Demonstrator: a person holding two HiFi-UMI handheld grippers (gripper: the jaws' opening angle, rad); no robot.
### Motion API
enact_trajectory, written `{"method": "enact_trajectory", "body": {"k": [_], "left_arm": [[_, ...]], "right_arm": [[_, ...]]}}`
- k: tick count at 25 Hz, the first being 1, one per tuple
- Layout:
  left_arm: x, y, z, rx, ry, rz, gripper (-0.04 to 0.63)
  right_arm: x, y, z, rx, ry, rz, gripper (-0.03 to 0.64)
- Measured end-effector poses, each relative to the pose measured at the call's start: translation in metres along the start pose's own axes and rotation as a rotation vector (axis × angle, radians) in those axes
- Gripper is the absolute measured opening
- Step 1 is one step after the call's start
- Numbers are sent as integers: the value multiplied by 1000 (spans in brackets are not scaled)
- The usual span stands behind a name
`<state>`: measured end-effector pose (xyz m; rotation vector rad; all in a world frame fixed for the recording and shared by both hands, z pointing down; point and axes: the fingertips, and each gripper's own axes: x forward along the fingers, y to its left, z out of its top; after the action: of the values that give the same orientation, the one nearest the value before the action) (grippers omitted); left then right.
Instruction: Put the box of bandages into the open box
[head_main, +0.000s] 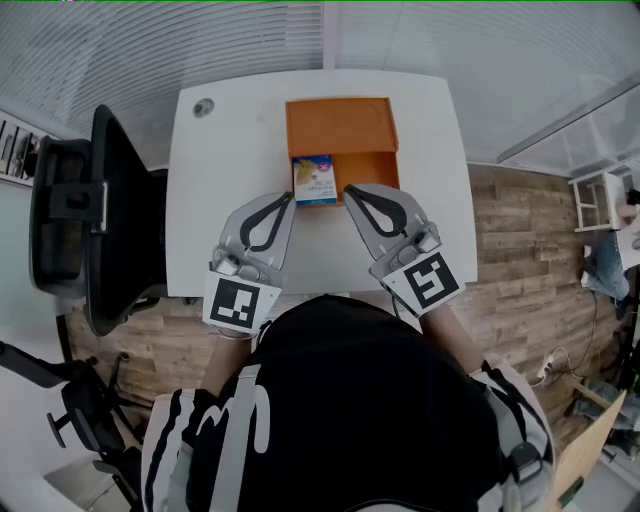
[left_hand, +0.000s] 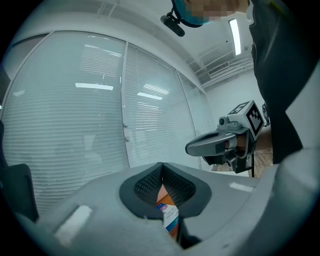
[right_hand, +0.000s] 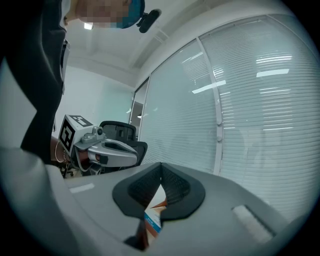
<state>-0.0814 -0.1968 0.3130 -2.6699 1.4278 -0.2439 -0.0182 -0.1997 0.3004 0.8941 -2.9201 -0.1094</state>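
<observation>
Flanking the small white-and-blue cardboard box of bandages (head_main: 313, 180), the left gripper (head_main: 287, 199) and right gripper (head_main: 351, 190) have their jaws closed on nothing. The bandages sit at the near left corner of the open orange box (head_main: 340, 125). I cannot tell whether they are fully inside; if not, grasping and placing remain.

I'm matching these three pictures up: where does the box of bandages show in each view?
Head view: bandage box at centre, by the near-left corner of the orange open box.
Left gripper view: bandage box low centre, seen through the opening under the shut jaws.
Right gripper view: bandage box low centre, likewise.
Shared landmark: the window blinds.
</observation>
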Motion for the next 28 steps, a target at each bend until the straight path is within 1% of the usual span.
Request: {"method": "enact_trajectory", "body": {"k": [4,10,28], "left_arm": [[1,0,0,5,2,0,0],[2,-5,0,24,7,-7,0],[3,-5,-3,13,6,-5,0]], "right_arm": [[0,-2,2,6,-4,1,-5],[-1,3,0,-23,-13,23,-5],[-1,3,-3,-37,4,23,-3]]}}
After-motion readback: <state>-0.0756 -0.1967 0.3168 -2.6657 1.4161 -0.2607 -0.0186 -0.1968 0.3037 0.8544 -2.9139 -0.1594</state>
